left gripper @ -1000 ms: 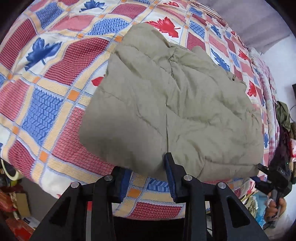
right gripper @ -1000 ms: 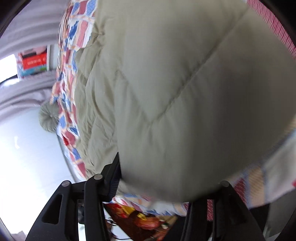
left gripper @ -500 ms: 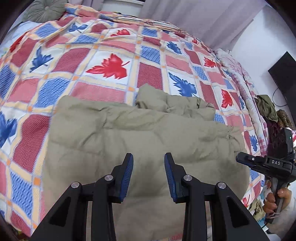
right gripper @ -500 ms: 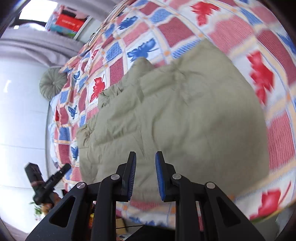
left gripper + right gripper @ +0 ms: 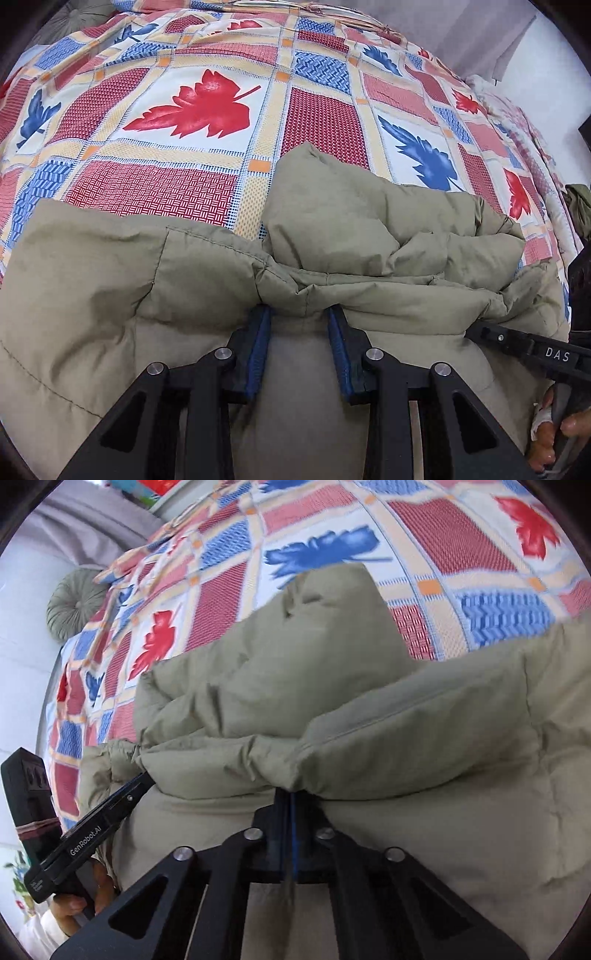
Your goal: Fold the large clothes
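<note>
The left gripper (image 5: 299, 314) points down on the near part of the puffy olive jacket (image 5: 369, 229). Its two blue pads stand apart, with a gathered ridge of the jacket lying across their tips. Whether the pads really press this cloth, I cannot tell. To the right of this ridge, the tip of the right gripper (image 5: 476, 330) goes under the same folded edge, and a hand (image 5: 554, 435) holds its handle at the lower right.

In the right wrist view, the right gripper (image 5: 287, 794) has its pads pressed together in one thin line, and the jacket (image 5: 332, 709) edge bunches exactly at their tips, so it pinches the cloth there. To the left of this pinch, the left gripper (image 5: 142, 779) reaches under the jacket edge, and a hand (image 5: 77, 904) holds its black body.

The jacket lies on the patchwork bedspread (image 5: 207, 110) with red and blue leaves. Its thick fold rises behind the grippers, and one rounded part of it sticks out farther onto the bedspread. Far beyond the jacket, at the bed's far left edge, a round green cushion (image 5: 75, 605) is seen, with grey curtain (image 5: 85, 528) above.
</note>
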### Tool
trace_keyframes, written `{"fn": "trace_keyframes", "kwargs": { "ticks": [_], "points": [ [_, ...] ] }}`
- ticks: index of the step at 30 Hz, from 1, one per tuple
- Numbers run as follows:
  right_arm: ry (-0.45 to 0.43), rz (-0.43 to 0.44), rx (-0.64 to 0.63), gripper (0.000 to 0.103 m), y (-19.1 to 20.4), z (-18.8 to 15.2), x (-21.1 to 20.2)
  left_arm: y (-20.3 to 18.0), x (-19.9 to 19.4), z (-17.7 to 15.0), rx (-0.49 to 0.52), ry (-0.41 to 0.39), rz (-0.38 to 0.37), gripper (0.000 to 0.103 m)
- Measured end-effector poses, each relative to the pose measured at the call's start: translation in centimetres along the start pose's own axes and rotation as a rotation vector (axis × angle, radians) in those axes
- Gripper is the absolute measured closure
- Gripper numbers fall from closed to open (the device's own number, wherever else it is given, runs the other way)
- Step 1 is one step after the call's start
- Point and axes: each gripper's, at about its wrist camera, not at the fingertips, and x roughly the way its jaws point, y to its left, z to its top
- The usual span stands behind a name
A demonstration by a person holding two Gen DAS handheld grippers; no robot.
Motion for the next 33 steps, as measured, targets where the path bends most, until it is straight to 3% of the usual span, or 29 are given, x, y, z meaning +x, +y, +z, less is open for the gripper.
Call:
{"fn": "trace_keyframes", "kwargs": {
  "ticks": [4,8,11,17,25,33],
  "points": [
    [0.020,-0.017,-0.020,0.103,-0.1,0.5,-1.7,2.0,-3.3,0.1,0.007,-0.045,0.053,0.067],
    [-0.052,-0.163,-0.037,0.103,-2.9,0.4,-6.5,7.8,-6.5,-0.6,-0.070,-0.084,0.169,0.067],
    [-0.101,-0.254,0.044,0.103,-7.2,0.0,-9.5,10.6,-5.9,-1.3,-0.088,-0.054,0.229,0.067],
    [-0.102,-0.245,0.138,0.103,-11.0,0.2,-8.0,9.5,-2.0,-0.8,-0.018,-0.032,0.315,0.066],
    [-0.082,-0.297,0.143,0.102,-9.9,1.3,-7.0,9.7,-3.4,-0.3,-0.063,0.003,0.303,0.065],
    [-0.090,-0.249,0.091,0.099,-5.7,-2.6,-10.7,9.2,-7.9,-1.9,-0.085,0.004,0.304,0.063]
  ]
}}
